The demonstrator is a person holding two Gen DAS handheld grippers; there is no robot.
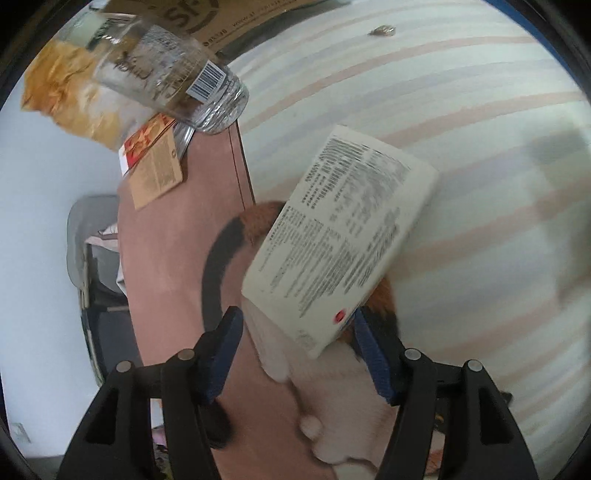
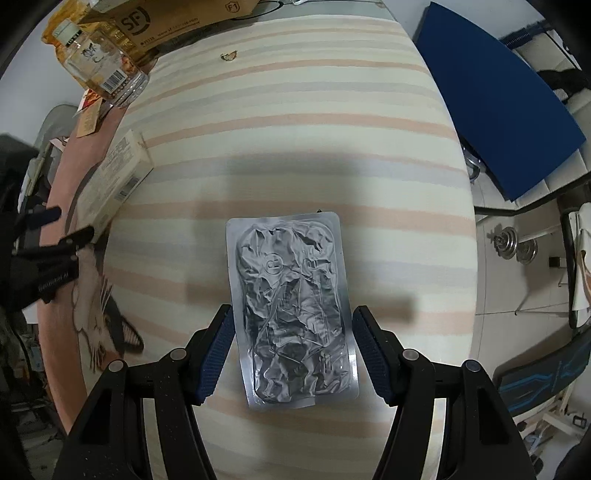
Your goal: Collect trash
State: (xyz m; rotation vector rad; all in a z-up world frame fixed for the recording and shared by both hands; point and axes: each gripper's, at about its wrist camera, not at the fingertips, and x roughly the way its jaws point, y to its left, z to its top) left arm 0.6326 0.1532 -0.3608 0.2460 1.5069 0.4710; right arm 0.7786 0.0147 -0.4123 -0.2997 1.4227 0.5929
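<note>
A white carton [image 1: 340, 236] printed with small text lies at the edge of the striped bed. My left gripper [image 1: 297, 354] is open, its blue pads [image 1: 221, 354] either side of the carton's near corner, not closed on it. The carton also shows in the right wrist view [image 2: 114, 177], with the left gripper [image 2: 62, 225] beside it. A crumpled silver foil blister pack [image 2: 291, 310] lies flat on the striped sheet [image 2: 295, 129]. My right gripper [image 2: 293, 354] is open, straddling the pack's near half. A clear plastic bottle [image 1: 173, 70] and a yellow snack bag [image 1: 70, 92] lie further off.
A pink cartoon-print cloth [image 1: 173, 258] covers the bed's left side, with a small brown card [image 1: 155, 170] on it. An SF cardboard box [image 2: 166, 18] sits at the far end. A small scrap [image 2: 229, 56] lies on the sheet. A blue board [image 2: 495, 103] stands right of the bed.
</note>
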